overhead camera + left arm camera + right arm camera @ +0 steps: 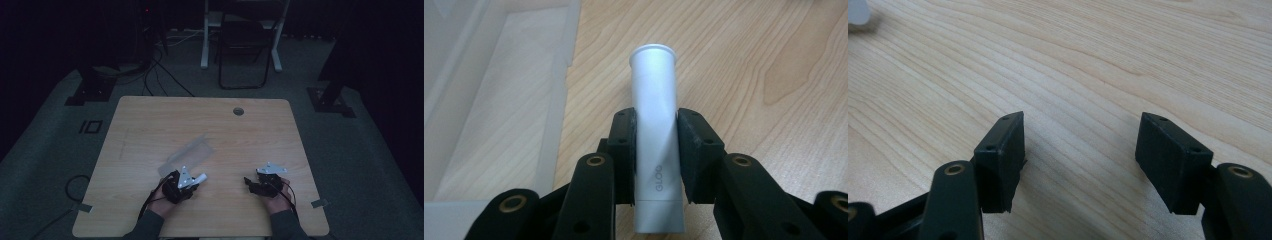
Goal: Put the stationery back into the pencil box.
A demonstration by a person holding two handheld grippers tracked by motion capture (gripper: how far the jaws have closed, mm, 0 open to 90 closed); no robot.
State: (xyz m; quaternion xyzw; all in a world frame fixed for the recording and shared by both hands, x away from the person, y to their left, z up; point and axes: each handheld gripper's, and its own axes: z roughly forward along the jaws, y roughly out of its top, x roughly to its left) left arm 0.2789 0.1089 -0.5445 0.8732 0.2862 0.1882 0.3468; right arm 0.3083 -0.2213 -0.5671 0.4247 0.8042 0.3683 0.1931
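A silver-white tube [653, 80] with a flared end and small grey lettering lies just above the wooden table [200, 115]. My left gripper [656, 135] is shut on it, both black pads pressing its sides near the lower half. In the high view the left gripper [196, 181] sits at the near left, and the tube [201, 177] pokes out to the right. My right gripper [248, 181] rests at the near right. Its jaws stand apart over bare wood in the right gripper view, so the right gripper [1080, 150] is open with nothing between them.
A clear plastic tray [189, 154] lies just beyond the left gripper, and the tray [499, 100] borders the tube's left side. A round cable hole [238, 111] sits near the table's far edge. A folding chair [245, 45] and floor cables stand behind the table.
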